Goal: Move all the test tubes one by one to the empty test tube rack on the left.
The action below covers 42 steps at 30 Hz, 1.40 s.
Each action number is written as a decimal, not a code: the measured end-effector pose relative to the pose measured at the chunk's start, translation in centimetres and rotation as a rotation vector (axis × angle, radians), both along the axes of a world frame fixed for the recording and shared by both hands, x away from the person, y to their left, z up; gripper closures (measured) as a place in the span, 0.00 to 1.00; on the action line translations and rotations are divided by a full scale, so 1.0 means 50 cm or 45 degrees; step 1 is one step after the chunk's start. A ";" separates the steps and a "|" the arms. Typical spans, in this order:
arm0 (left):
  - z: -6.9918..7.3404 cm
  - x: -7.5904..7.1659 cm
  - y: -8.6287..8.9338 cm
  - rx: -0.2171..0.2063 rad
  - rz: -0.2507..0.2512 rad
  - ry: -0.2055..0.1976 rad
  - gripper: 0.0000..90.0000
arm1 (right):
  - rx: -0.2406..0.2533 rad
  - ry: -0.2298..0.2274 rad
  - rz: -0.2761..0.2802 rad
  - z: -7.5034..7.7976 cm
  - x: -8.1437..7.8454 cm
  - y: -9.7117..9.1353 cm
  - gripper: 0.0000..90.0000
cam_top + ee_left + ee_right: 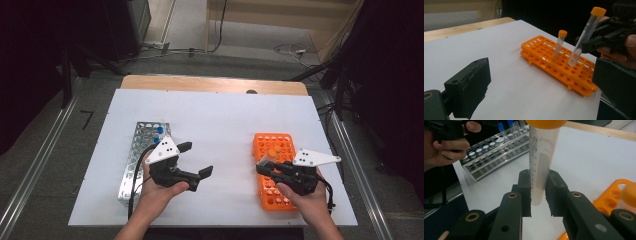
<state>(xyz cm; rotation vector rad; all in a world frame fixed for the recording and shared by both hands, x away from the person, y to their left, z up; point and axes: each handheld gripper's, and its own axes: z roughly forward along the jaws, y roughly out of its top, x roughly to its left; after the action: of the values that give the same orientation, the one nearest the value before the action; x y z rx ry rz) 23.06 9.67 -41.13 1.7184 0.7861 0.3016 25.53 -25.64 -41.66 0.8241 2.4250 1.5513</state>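
Orange-capped tube point(585, 35) clamped, tilted, in right gripper point(538, 192) fingers above orange rack point(549, 58); left gripper point(192, 162) fingers spread, empty.

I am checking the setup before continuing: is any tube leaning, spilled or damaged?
Nothing is spilled or broken. The orange-capped tube standing in the orange rack leans a little in its hole. The tube in the right tongs is also tilted, its tip hanging above the rack.
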 end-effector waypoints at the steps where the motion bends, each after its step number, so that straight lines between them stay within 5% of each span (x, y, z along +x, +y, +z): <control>1: 0.000 -0.001 -0.003 0.002 -0.005 0.004 0.02 | 0.002 0.001 0.008 -0.002 -0.001 0.006 0.81; 11: 0.000 -0.009 -0.036 0.002 -0.095 -0.005 0.10 | -0.038 0.017 0.084 -0.016 -0.014 0.067 0.81; 15: 0.002 -0.012 -0.051 -0.045 -0.154 0.002 0.19 | -0.032 0.036 0.117 -0.019 -0.019 0.087 0.81; 20: 0.004 -0.022 -0.077 -0.013 -0.220 -0.016 0.33 | -0.060 0.044 0.149 -0.024 -0.029 0.113 0.81; 35: -0.004 -0.030 -0.117 0.053 -0.250 -0.007 0.75 | -0.125 0.033 0.213 -0.032 -0.048 0.156 0.81; 42: -0.003 -0.032 -0.113 0.085 -0.239 -0.022 0.80 | -0.125 0.030 0.214 -0.035 -0.049 0.158 0.81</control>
<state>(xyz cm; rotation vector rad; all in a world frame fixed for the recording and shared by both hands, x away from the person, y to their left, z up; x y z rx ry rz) 21.47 4.03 -41.29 1.8353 0.6028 0.2158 23.08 -17.77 -43.41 0.6389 2.6237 1.4685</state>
